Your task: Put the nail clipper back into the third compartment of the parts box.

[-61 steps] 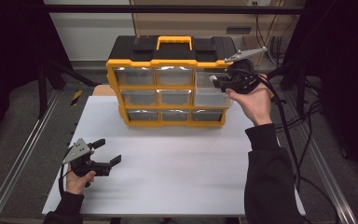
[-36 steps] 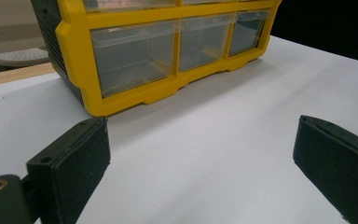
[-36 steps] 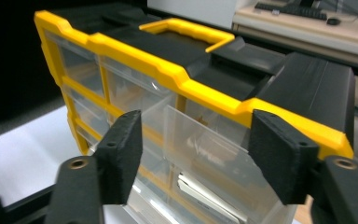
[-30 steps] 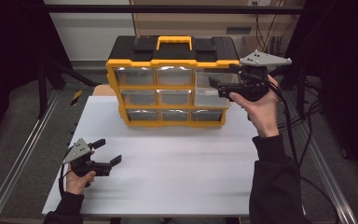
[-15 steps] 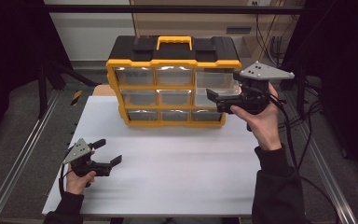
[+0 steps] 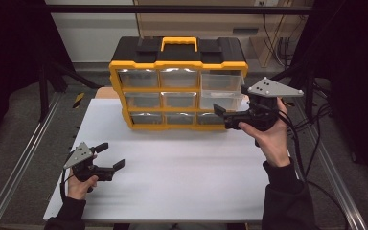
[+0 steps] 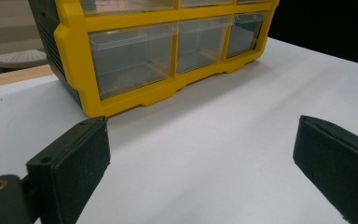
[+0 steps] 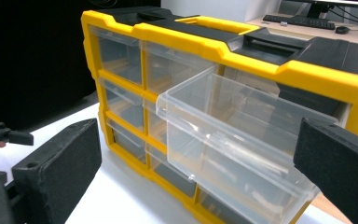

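A yellow organiser (image 6: 177, 64) with a black lid and clear drawers stands at the back of the white table. Its top right drawer (image 6: 222, 81) is pulled partway out and looks empty (image 8: 223, 140). My right gripper (image 6: 224, 114) hovers in front of the organiser's right side, pointing at it. Its jaws have just been opening and now stand wide, the drawer ahead between them, untouched (image 8: 196, 140). My left gripper (image 6: 111, 155) rests low at the near left, open with nothing between its pads (image 7: 200, 140), facing the organiser's bottom row (image 7: 135, 98).
The white table top (image 6: 182, 172) stretches between the organiser and the person. Metal rails (image 6: 24, 163) run along both sides. Cables (image 6: 311, 129) trail off to the right, and a yellow-and-black strip (image 6: 79, 99) lies on the floor at the back left.
My right gripper has drawn back from the top right drawer, moving down and towards the near side. The drawer stays pulled out. The left hand has not moved.
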